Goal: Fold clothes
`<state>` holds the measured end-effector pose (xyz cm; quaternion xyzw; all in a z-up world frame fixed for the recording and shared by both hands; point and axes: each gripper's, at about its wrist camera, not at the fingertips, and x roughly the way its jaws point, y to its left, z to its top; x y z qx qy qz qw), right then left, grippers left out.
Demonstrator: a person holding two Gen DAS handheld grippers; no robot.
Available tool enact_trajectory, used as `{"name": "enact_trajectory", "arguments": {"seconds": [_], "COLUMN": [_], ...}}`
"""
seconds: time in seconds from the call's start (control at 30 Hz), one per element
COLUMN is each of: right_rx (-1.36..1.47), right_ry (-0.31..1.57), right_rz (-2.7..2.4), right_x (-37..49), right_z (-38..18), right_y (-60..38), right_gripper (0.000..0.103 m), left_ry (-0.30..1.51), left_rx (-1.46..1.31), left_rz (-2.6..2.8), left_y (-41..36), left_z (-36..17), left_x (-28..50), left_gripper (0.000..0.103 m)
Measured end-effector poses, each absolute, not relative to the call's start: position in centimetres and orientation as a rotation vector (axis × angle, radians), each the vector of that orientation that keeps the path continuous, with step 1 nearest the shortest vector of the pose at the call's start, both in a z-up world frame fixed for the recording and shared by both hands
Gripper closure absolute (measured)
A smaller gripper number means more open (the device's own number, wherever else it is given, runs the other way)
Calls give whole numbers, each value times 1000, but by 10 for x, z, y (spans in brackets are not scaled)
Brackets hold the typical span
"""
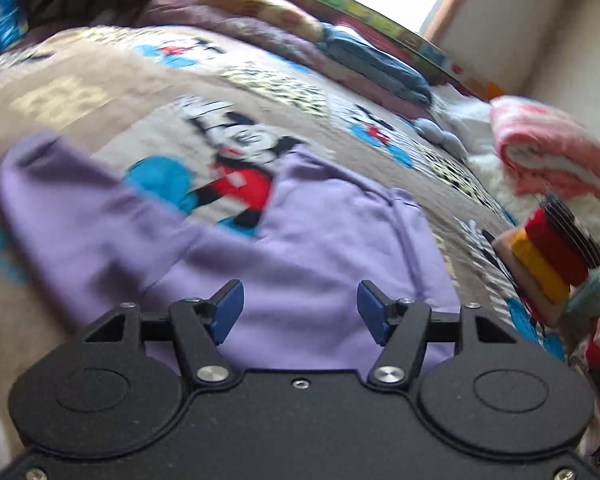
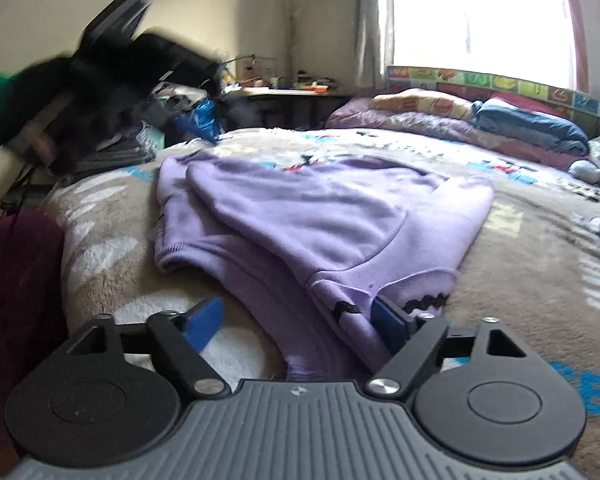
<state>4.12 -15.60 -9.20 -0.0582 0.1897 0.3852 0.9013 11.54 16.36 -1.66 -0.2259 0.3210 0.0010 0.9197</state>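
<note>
Blue-padded fingers of the right gripper (image 2: 296, 326) stand wide apart, low over the near hem of a lilac sweatshirt (image 2: 320, 216); the left gripper (image 1: 300, 308) is spread wide too, over the same garment (image 1: 300, 256). It lies partly folded in soft layers, ribbed cuff showing, on a taupe cartoon-print blanket (image 2: 540, 264) covering the bed. Folded bedding (image 2: 532, 126) sits by a bright window (image 2: 480, 16). Motion blur smears the left view, and a dark shape (image 2: 112, 76) at left stays unreadable.
</note>
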Motion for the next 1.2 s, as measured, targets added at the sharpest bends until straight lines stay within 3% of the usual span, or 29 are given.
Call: {"name": "enact_trajectory", "arguments": {"seconds": [0.3, 0.37, 0.4, 0.5, 0.67, 0.97, 1.1, 1.17, 1.2], "right_rx": [-157, -173, -190, -274, -211, -220, -197, -184, -179], "right_ry": [343, 403, 448, 444, 420, 406, 406, 398, 395], "right_rz": [722, 742, 761, 754, 756, 778, 772, 769, 768], "right_x": [33, 39, 43, 38, 40, 40, 42, 42, 42], "right_z": [-82, -88, -93, -101, -93, -98, -99, -98, -98], "right_y": [-156, -149, -143, -130, -140, -135, -136, -138, -139], "right_gripper": [24, 23, 15, 10, 17, 17, 17, 18, 18], "left_ry": [651, 637, 630, 608, 571, 557, 582, 580, 577], "left_rx": [-635, -663, -674, -709, -768, -822, -847, -831, -819], "left_rz": [64, 62, 61, 59, 55, 81, 127, 125, 121], "left_y": [204, 207, 209, 212, 218, 226, 226, 222, 219], "left_z": [-46, -47, -47, -47, -48, -58, -68, -64, -62], "left_x": [82, 80, 79, 77, 74, 89, 103, 107, 108], "left_gripper": [41, 41, 41, 41, 41, 42, 48, 56, 71]}}
